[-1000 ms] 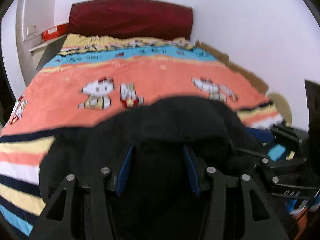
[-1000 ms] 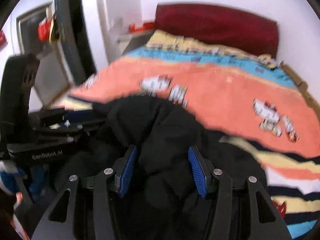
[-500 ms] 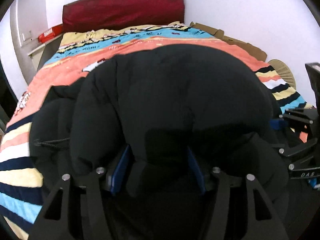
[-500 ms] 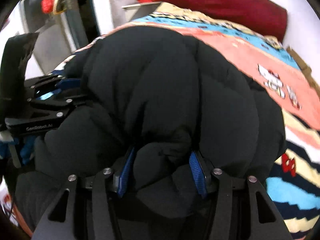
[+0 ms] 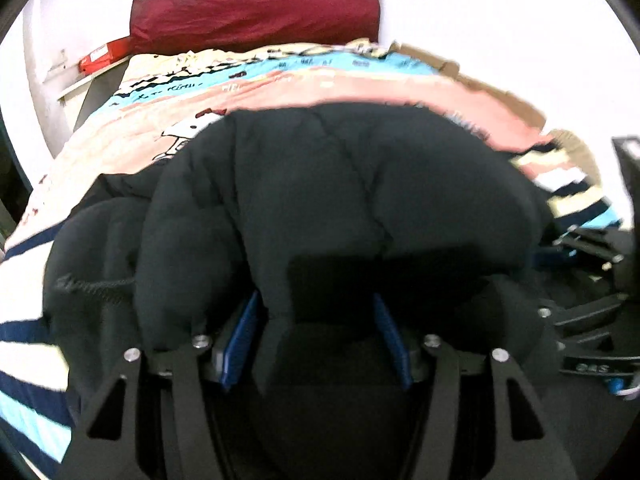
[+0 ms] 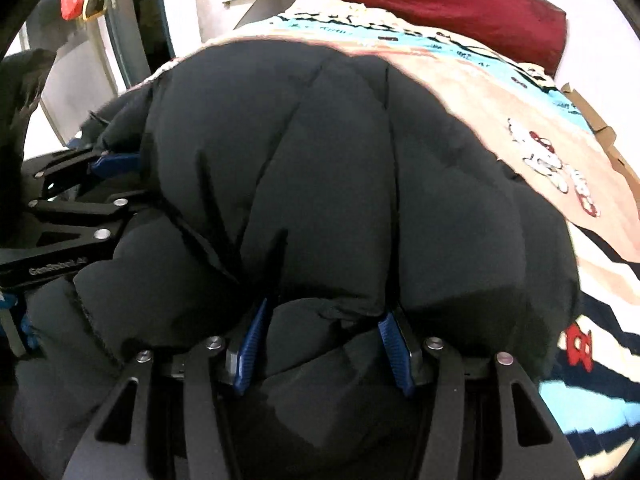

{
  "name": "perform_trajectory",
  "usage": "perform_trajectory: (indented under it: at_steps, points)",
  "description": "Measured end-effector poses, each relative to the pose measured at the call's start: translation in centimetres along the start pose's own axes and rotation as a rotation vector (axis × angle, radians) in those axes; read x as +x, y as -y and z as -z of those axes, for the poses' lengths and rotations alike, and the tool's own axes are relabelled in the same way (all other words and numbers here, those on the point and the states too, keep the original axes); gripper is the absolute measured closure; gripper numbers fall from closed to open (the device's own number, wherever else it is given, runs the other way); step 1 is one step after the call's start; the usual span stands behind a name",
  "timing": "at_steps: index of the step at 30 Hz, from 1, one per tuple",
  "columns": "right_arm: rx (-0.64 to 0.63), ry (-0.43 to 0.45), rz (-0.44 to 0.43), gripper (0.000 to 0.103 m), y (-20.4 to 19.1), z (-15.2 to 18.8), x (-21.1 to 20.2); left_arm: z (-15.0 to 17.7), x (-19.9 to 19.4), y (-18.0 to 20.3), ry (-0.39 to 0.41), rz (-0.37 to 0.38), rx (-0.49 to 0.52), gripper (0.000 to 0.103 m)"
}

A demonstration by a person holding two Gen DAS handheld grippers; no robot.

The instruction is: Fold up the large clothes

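Both grippers, left gripper [image 5: 316, 336] and right gripper [image 6: 324, 344], had their fingers clamped on the black puffer jacket [image 6: 320, 168], holding its edge bunched above the bed [image 5: 120, 152], presumably to fold it over.

Black quilted puffer jacket [image 5: 340, 200], bunched, puffed up, over striped bedspread [image 5: 100, 152]

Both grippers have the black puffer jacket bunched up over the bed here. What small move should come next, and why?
Probably carry the black jacket forward and lay it on the blanket. The left gripper and right gripper each pinch a thick fold, and the jacket bulges between them, so nothing lies flat enough to fold yet.
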State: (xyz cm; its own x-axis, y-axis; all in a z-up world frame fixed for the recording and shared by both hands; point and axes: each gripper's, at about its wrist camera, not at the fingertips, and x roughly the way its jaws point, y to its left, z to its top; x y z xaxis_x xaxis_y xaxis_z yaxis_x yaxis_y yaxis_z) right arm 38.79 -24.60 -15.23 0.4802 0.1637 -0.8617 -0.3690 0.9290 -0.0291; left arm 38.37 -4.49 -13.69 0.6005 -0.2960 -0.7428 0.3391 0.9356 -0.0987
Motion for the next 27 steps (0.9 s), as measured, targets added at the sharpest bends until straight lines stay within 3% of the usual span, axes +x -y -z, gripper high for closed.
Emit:
perform_trajectory:
  at_steps: [3, 5, 9, 16, 27]
  points:
    - [-0.004, 0.058, 0.001, 0.05, -0.6, 0.9, -2.9, 0.6, -2.7, 0.4, 0.03, 0.029, -0.002, 0.047]
    - [-0.007, 0.071, -0.021, 0.05, -1.0, 1.4, -4.1, 0.9, -2.7, 1.1, 0.008, 0.017, 0.026, 0.047]
    - [0.016, 0.028, -0.018, 0.05, -0.7, 1.8, -2.4, 1.7, 0.2, 1.4, -0.06, -0.008, 0.023, 0.047]
    - [0.07, 0.014, -0.035, 0.049, 0.3, 1.7, -0.5, 2.1, 0.2, 1.8, -0.058, -0.054, 0.02, 0.047]
    - [0.123, 0.105, 0.012, 0.045, -0.4, 4.0, -8.1, 4.0, -10.9, 4.6, 0.102, -0.18, -0.019, 0.047]
